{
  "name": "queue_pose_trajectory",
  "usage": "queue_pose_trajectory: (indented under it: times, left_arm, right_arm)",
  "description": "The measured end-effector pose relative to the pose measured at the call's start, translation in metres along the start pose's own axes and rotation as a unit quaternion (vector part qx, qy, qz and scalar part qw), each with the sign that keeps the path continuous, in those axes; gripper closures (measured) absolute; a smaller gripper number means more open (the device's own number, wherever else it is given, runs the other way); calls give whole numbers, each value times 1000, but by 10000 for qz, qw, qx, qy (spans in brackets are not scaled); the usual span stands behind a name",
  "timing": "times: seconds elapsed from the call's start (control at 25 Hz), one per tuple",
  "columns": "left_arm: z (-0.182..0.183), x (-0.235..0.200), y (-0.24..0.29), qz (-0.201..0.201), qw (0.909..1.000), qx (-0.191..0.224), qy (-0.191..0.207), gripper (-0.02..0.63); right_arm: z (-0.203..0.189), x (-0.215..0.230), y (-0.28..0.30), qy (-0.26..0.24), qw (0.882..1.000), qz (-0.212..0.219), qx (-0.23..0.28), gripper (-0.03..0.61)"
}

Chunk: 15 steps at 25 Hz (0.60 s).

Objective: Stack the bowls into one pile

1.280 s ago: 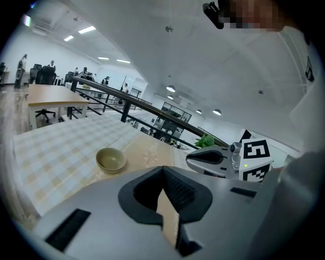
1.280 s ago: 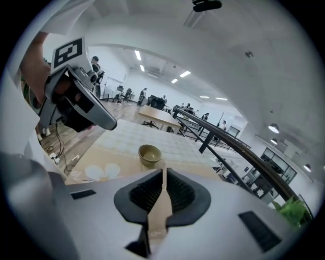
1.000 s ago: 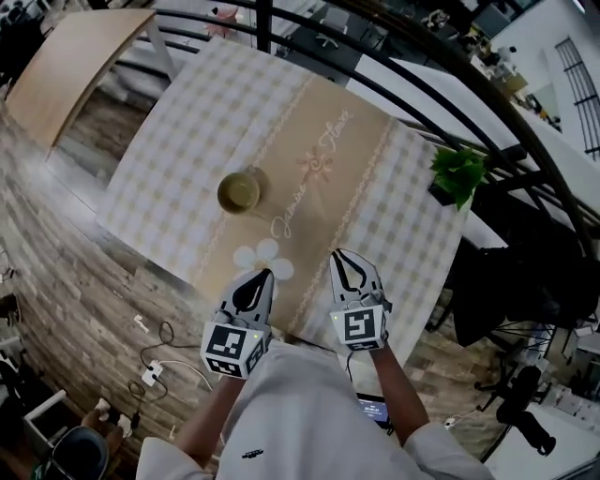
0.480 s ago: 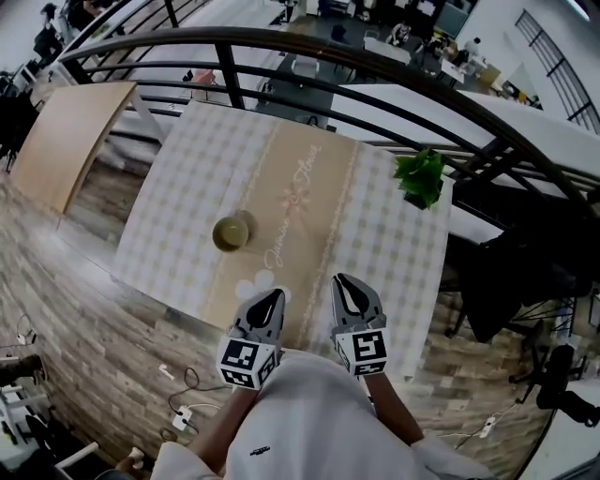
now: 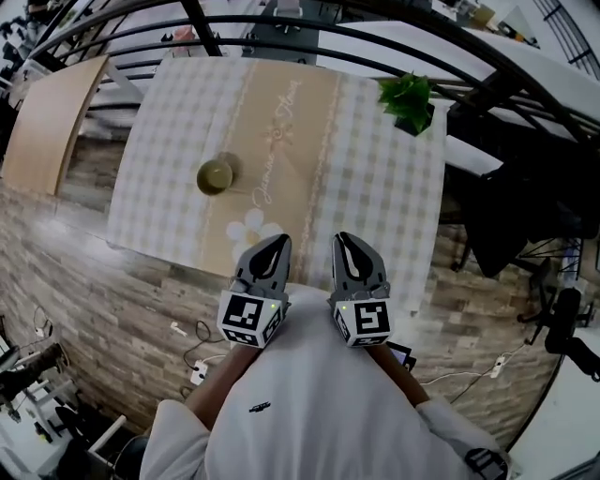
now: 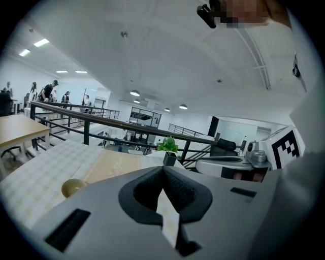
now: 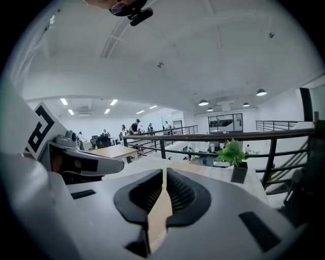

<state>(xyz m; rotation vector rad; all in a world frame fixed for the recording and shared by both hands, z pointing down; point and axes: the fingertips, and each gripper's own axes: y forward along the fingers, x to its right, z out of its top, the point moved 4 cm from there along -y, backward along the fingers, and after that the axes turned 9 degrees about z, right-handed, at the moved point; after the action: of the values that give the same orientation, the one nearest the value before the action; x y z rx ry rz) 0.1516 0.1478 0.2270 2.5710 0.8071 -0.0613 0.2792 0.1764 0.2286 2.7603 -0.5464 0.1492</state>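
An olive-green bowl (image 5: 215,175) sits on the checked tablecloth (image 5: 375,187), left of the beige middle strip. I cannot tell whether other bowls are nested in it. It also shows low at the left in the left gripper view, bowl (image 6: 74,187). My left gripper (image 5: 278,241) and right gripper (image 5: 342,238) hover side by side at the table's near edge, close to the person's chest and far from the bowl. Both are shut and hold nothing, as the left gripper (image 6: 163,170) and right gripper (image 7: 165,172) show in their own views.
A small potted plant (image 5: 406,98) stands at the table's far right corner. A black railing (image 5: 281,23) runs behind the table. A bare wooden table (image 5: 42,122) lies to the left. Cables lie on the brick-pattern floor (image 5: 112,309) below the near edge.
Both grippers have drawn back from over the table to its near edge, toward the body. The head view has pulled back, so the bowl sits farther away. The bowl itself has not moved.
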Motion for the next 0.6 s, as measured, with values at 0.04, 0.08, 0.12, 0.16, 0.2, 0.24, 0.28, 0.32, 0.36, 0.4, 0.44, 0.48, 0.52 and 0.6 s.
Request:
queue_pose_trajectory:
  times: [0.04,0.08,0.12,0.16,0.2,0.24,0.28,0.32,0.36,0.4,0.44,0.48,0.52,0.6]
  left_arm:
    - [-1,3,1,-50,10000,-16,52,597]
    - [-3,6,1,-96,9999,-36,107,597]
    - [-5,9,2,-141,9998,-64,156,597]
    - [-8,12,3,-186,9996,-98,196,597]
    - [-10,15,4,-227,9994,-133,224,597]
    - [-11,17,5,-266,9992,-159,249,597]
    - [-11,19,6,-303,9990,-169,276,597]
    - [-10,21,8,-339,9988,-164,307,597]
    - [-10,23,9,-372,9986,-153,339,597]
    - [-9,25,11,-402,9984,-146,364,597]
    - [-9,27,12,-426,9983,-143,378,597]
    - [-9,29,13,-442,9982,-144,387,597]
    - [-10,29,13,-450,9981,-144,397,597]
    - [-10,30,13,-440,9980,-136,422,597]
  right_arm:
    - [-5,0,-3,42,10000,-30,-21,538]
    - [-10,-2,-5,66,10000,-27,-59,538]
    - [-15,-3,-7,86,9999,-5,-97,538]
    - [-18,-4,-8,101,9999,15,-120,538]
    - [-19,-5,-9,107,9999,20,-118,538]
    - [-19,-4,-10,105,9999,8,-95,538]
    - [-18,-3,-10,105,9999,-12,-67,538]
    - [-17,-3,-10,110,9999,-29,-47,538]
    - [-17,-3,-10,120,9999,-40,-37,538]
    - [-17,-2,-10,133,9999,-46,-29,538]
    - [-17,-2,-10,147,9999,-50,-21,538]
    - [-17,-1,-10,155,9999,-52,-12,538]
    - [-17,-1,-10,152,9999,-54,1,538]
    - [-16,0,-9,129,9999,-50,38,538]
